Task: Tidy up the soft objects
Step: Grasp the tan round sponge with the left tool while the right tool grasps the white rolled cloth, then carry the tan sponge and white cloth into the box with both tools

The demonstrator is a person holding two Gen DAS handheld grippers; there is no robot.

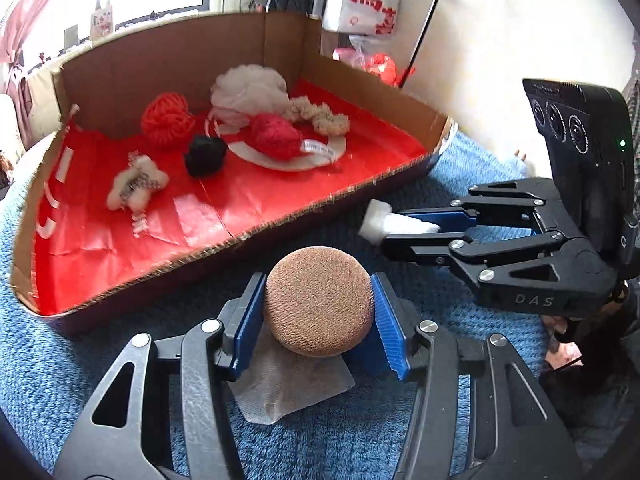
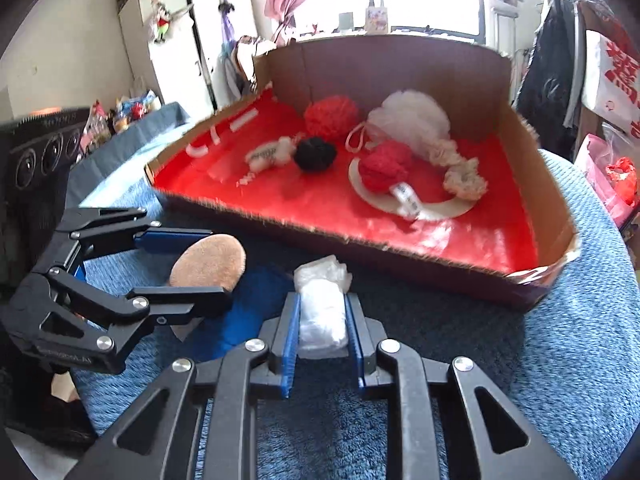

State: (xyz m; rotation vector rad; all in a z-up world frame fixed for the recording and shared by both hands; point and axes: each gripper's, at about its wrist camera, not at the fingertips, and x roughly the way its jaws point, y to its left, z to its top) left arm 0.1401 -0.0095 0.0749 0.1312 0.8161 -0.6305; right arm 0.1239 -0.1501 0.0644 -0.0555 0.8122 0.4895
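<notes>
Ribbed blue jaws of left gripper (image 1: 318, 322) clamping round tan puff (image 1: 319, 306), right gripper (image 2: 322, 322) squeezing crinkly white wad (image 2: 323, 308)

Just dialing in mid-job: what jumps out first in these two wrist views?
The cardboard box with its bright red lining, holding an orange yarn ball, a black pom and a white mesh puff. In front of it on the blue rug, the left tool grips a round tan puff; the right tool pinches a white wad.

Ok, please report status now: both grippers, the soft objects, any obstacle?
Left gripper shut on brown puff. Right gripper shut on white wad. Both outside cardboard box; its near wall stands between.
</notes>
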